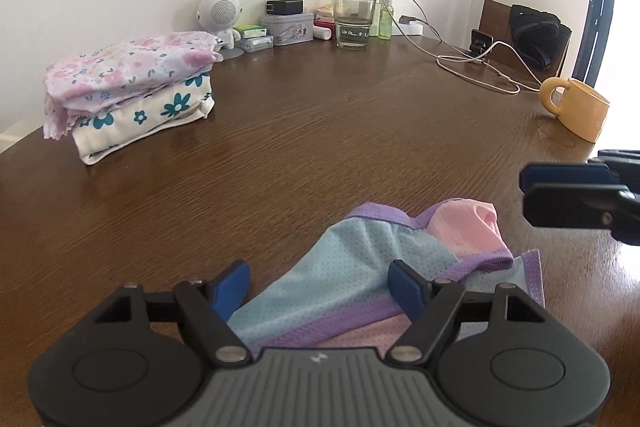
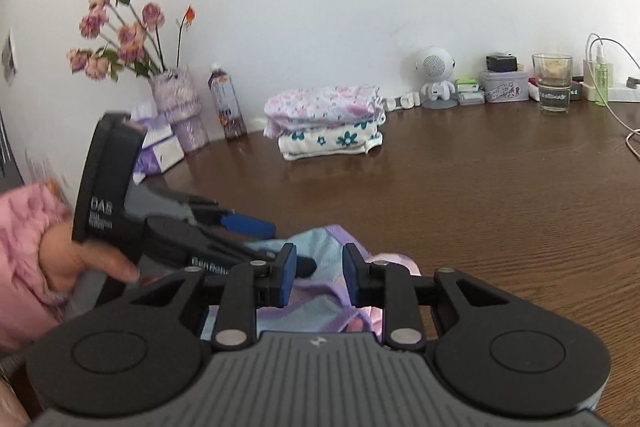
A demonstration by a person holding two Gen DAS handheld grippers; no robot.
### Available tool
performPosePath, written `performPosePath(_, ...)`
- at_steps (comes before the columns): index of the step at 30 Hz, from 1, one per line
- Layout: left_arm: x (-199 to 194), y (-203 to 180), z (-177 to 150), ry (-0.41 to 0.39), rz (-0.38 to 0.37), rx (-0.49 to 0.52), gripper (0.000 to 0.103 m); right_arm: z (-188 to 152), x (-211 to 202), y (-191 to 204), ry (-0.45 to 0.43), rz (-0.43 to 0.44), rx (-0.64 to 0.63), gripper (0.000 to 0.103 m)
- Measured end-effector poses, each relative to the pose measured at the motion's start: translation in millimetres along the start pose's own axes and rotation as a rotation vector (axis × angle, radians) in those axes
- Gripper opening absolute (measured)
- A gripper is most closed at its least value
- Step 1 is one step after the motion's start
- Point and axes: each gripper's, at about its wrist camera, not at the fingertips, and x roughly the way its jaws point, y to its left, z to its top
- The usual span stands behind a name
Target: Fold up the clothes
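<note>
A small garment of light blue and pink mesh with purple trim lies crumpled on the brown wooden table at the near edge. My left gripper is open, its blue-padded fingers straddling the garment's near part. My right gripper is part open with the same garment just beyond and under its fingers; it shows in the left wrist view to the garment's right. The left gripper shows in the right wrist view, held by a hand in a pink sleeve. A stack of two folded floral clothes sits at the far left.
A yellow mug stands at the right edge with a white cable beside it. A glass, tin box, white speaker figure and spray bottle line the back wall. A flower vase and drink bottle stand far left.
</note>
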Motion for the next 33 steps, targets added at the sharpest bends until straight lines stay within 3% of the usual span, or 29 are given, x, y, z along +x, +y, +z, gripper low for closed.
performPosePath(2, -10, 7, -2, -0.019, 0.011, -0.015, 0.076, 3, 7, 0, 0.000, -0.025, -0.006, 0.025)
performPosePath(9, -46, 34, -12, -0.066, 0.063, -0.069, 0.073, -12, 39, 6, 0.128, -0.083, -0.107, 0.025)
performPosePath(13, -57, 50, -24, -0.061, 0.087, -0.108, 0.052, -19, 43, 10, 0.185, -0.104, -0.172, 0.025)
performPosePath(15, -60, 54, -31, -0.050, 0.082, -0.117, 0.049, -21, 43, 12, 0.193, -0.109, -0.189, 0.025)
performPosePath(23, -59, 46, -55, -0.046, 0.104, -0.087, 0.049, -24, 43, 18, 0.192, -0.138, -0.218, 0.025)
performPosePath(27, -63, 41, -61, -0.059, 0.112, -0.076, 0.057, -24, 45, 22, 0.193, -0.157, -0.231, 0.026)
performPosePath(30, -78, 45, -62, -0.120, 0.084, -0.129, 0.057, -24, 45, 23, 0.193, -0.164, -0.230, 0.026)
performPosePath(33, -98, 48, -64, -0.191, 0.113, -0.134, 0.057, -24, 45, 23, 0.193, -0.165, -0.223, 0.030)
